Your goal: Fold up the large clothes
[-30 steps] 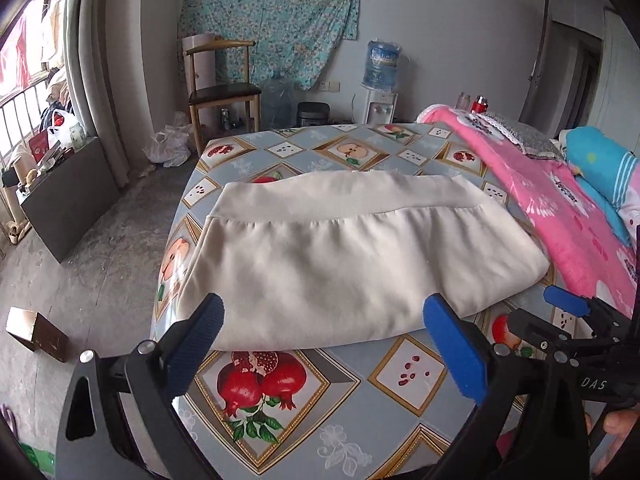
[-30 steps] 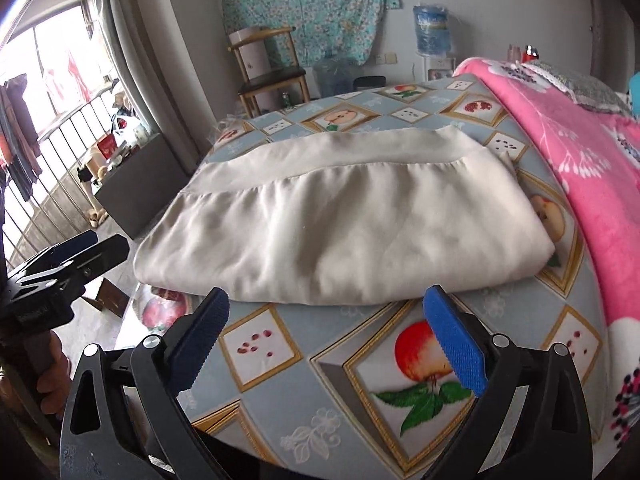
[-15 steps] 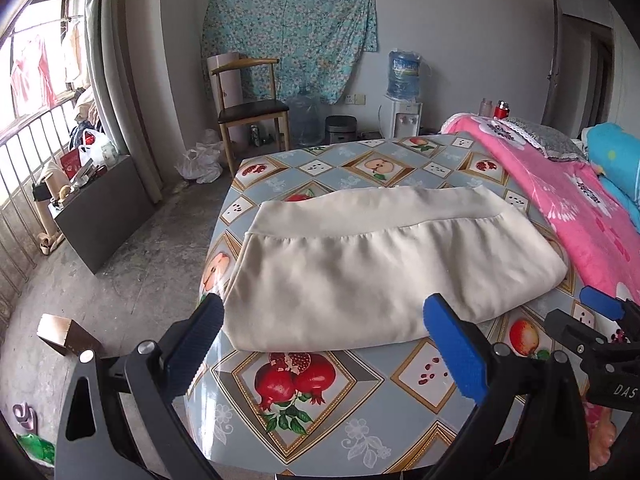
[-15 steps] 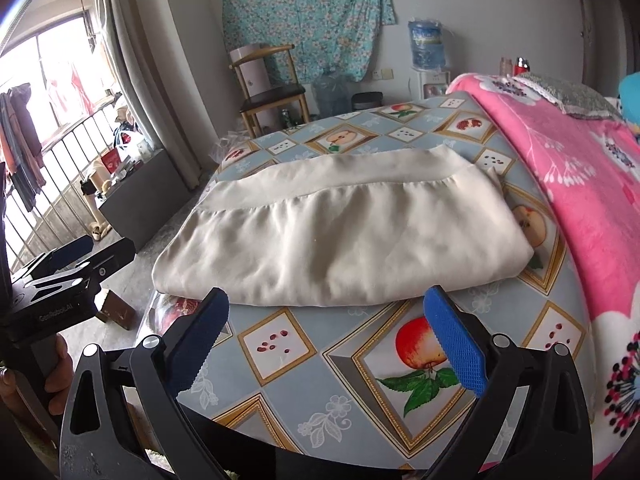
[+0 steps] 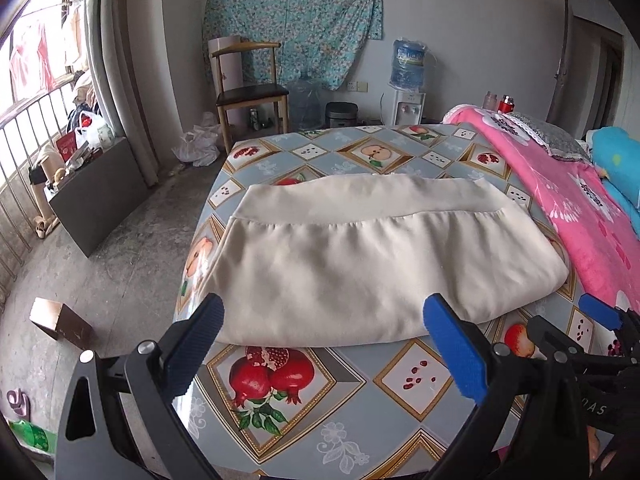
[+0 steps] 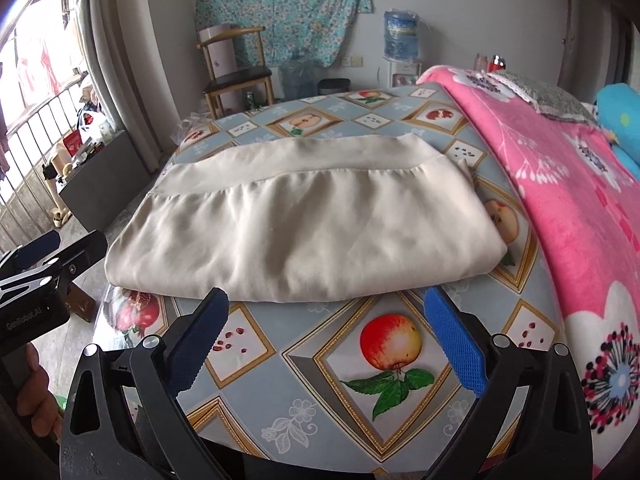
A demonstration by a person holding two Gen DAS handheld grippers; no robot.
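**A:** ok so what's actually going on here? Biggest thing is the counter (image 5: pixel 348 404) with the fruit-print oilcloth, and the pink blanket (image 6: pixel 568 184) draped down its 3 o'clock side.

**B:** yeah, and the cream garment (image 5: pixel 360 264) is lying dead centre on that counter, folded over into a flat wide bundle with its band edge toward 12 o'clock. My guess is it's been laid square like that so the next fold goes across cleanly.

**A:** and the tongs? grabbing anything?

**B:** nope. Left tongs (image 5: pixel 320 344) are spread wide with nothing between them, hanging just short of the bundle's near edge at 6 o'clock. Right tongs (image 6: pixel 326 332) same deal, released and empty, near the fold's 5 o'clock corner. Neither touches the cloth.

**A:** so pulled back on purpose?

**B:** I'd say so, probably checking the fold. Either it's done, or one more fold sideways is coming.
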